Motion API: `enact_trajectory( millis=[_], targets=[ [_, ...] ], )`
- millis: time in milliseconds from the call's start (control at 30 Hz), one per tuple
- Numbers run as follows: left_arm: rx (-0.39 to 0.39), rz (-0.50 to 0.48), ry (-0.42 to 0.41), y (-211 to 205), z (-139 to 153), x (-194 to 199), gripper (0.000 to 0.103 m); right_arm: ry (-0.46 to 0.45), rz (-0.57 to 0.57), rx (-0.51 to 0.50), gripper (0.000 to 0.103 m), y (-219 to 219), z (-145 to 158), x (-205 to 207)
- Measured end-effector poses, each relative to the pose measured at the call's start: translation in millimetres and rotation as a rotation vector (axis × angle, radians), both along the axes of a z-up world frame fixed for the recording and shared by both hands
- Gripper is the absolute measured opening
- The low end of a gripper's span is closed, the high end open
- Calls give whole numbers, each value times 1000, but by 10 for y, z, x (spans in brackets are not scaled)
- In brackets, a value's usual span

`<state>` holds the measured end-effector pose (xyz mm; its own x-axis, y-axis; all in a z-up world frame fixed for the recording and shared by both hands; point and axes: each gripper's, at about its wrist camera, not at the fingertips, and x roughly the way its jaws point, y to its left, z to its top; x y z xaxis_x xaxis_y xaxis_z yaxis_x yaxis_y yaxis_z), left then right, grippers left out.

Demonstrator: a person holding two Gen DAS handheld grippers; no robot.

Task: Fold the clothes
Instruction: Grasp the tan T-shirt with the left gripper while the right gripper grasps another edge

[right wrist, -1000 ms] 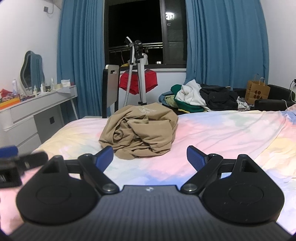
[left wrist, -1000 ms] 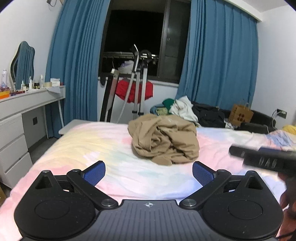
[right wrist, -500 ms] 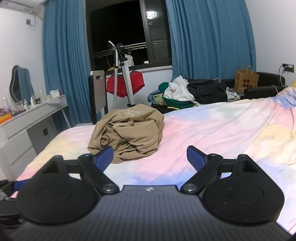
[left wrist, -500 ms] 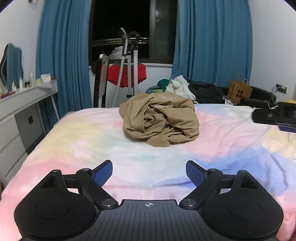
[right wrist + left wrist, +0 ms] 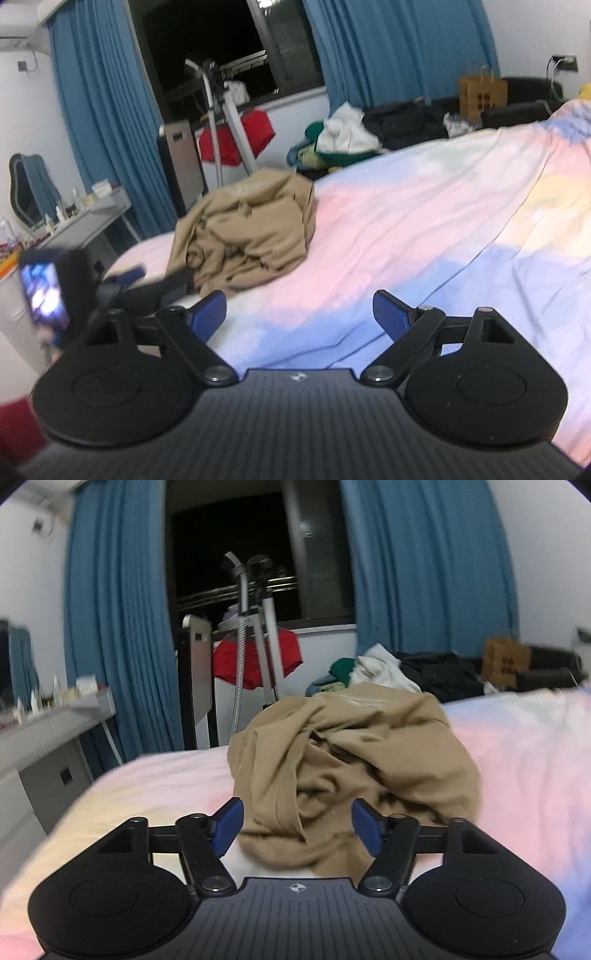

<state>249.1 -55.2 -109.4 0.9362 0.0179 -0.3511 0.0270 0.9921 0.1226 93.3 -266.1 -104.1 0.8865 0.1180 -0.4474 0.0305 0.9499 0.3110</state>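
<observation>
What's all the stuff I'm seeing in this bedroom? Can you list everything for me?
Crumpled garment: one, tan, bunched on the bed near its far edge.
Bed sheet: one, pastel pink, blue and yellow, covering the bed.
Curtains: two, blue, either side of the dark window.
Clothes pile: one heap, white, green and black, beyond the bed.
Red cloth: one, hanging on the metal stand by the window.
Paper bag: one, brown, far right by the wall.
Desk: one, white, at left, small bottles on top.
Mirror: one, dark-framed, above the desk.
Left gripper: black with blue pads, open, right at the garment.
Right gripper: same, open, over bare sheet.
</observation>
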Motion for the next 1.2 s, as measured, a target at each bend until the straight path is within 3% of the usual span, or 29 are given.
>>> enact_trajectory(
  millis=[67, 133, 233, 433, 733, 900, 1067, 1200],
  targets=[
    [-41, 18, -9, 53, -60, 215, 52, 16, 6, 7, 88, 31, -89, 88],
    [-80, 25, -13, 102, -132, 394, 49, 37, 25, 7, 88, 96, -187, 195],
    [-106, 9, 39, 171, -221, 551, 21, 63, 49, -16, 88, 212, -315, 347],
    [-141, -50, -47, 300, 97, 171, 7, 45, 20, -38, 88, 261, -391, 473],
    [-149, -195, -141, 350, 1076, -1034, 3, -86, -30, -46, 88, 156, -172, 239],
    [-159, -191, -92, 506, 1092, -1616, 3, -142, 22, -31, 88, 148, 5, 7],
    [-170, -188, -42, 663, 1108, -2198, 3, -80, 139, -31, 88, 273, 36, -107],
    [-242, -132, 5, 941, 1003, -2106, 3, -2, 249, -38, 88, 473, -91, -86]
  ],
)
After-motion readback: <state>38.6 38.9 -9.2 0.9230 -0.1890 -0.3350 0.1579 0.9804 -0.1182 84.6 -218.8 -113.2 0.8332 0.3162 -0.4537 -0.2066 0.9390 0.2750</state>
